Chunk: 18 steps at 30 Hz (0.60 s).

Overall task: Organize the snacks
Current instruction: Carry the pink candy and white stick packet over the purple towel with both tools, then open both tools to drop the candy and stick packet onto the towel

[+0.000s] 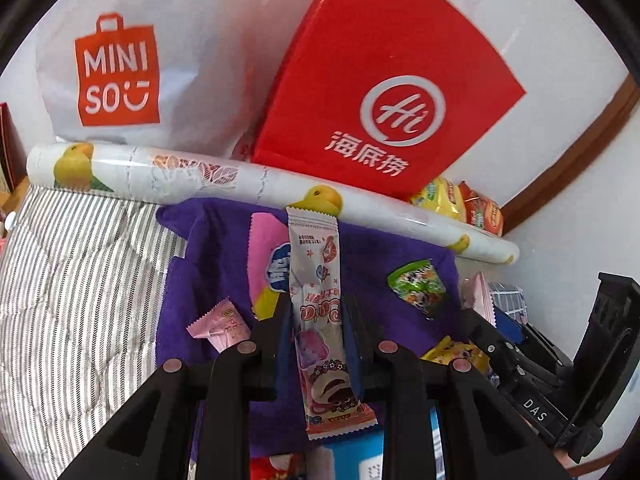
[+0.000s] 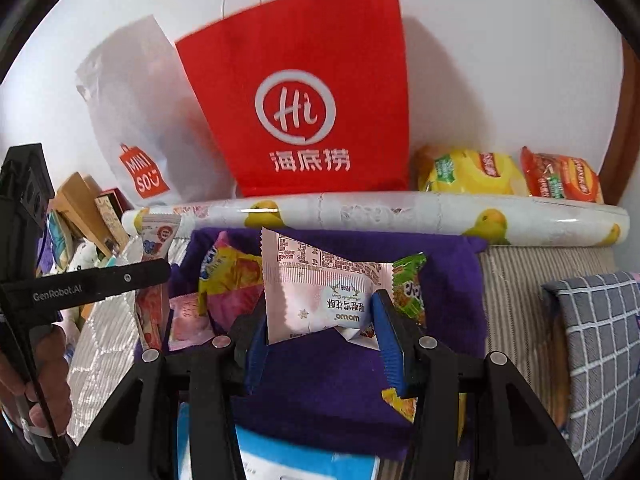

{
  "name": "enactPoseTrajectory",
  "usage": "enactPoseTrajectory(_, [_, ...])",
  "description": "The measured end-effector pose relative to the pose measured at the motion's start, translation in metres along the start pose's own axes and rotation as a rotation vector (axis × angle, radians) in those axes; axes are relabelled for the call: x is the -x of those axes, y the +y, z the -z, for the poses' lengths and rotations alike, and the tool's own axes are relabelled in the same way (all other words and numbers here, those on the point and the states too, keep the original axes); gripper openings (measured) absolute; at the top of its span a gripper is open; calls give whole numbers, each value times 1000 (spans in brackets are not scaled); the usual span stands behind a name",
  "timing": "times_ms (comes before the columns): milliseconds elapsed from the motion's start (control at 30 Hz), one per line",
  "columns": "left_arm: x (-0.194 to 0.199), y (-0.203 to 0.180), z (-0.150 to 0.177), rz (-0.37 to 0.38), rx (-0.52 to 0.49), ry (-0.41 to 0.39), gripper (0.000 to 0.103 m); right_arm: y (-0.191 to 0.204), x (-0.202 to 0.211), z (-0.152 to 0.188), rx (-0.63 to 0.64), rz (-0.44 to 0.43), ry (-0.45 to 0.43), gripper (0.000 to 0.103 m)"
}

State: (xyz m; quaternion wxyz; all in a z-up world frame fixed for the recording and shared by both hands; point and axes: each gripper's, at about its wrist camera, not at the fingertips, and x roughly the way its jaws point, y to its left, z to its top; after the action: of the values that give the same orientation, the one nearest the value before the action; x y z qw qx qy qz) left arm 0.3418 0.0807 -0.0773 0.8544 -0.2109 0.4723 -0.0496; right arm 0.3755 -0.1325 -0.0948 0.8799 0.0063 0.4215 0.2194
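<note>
Pink stick pack (image 1: 316, 300) clamped in left jaws | white pouch (image 2: 320, 300) gripped by right jaws

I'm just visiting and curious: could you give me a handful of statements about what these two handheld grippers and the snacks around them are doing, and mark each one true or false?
1. The left gripper is clamped on a long, narrow pink-and-white snack stick wrapper. True.
2. The right gripper holds nothing. False: it grips a pale pink, pillow-shaped candy packet between its blue pads.
3. A red paper carrier bag with a white "Hi" logo stands against the wall. True.
4. The snacks lie on a green cloth. False: they lie on a purple cloth.
5. A rolled white sheet printed with yellow birds lies in front of the red bag. True.
</note>
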Motion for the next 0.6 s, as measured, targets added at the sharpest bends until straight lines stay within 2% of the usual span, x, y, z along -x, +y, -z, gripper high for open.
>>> enactPoseTrajectory(233, [-17, 11, 0, -2, 20, 25, 23, 6, -25, -7, 49, -17, 33, 48])
enactPoseTrajectory(500, [-24, 14, 3, -5, 19, 48, 23, -12, -54, 17, 22, 1, 138, 48])
enactPoseTrajectory(600, [-24, 13, 2, -8, 16, 47, 23, -13, -56, 19, 25, 3, 134, 48])
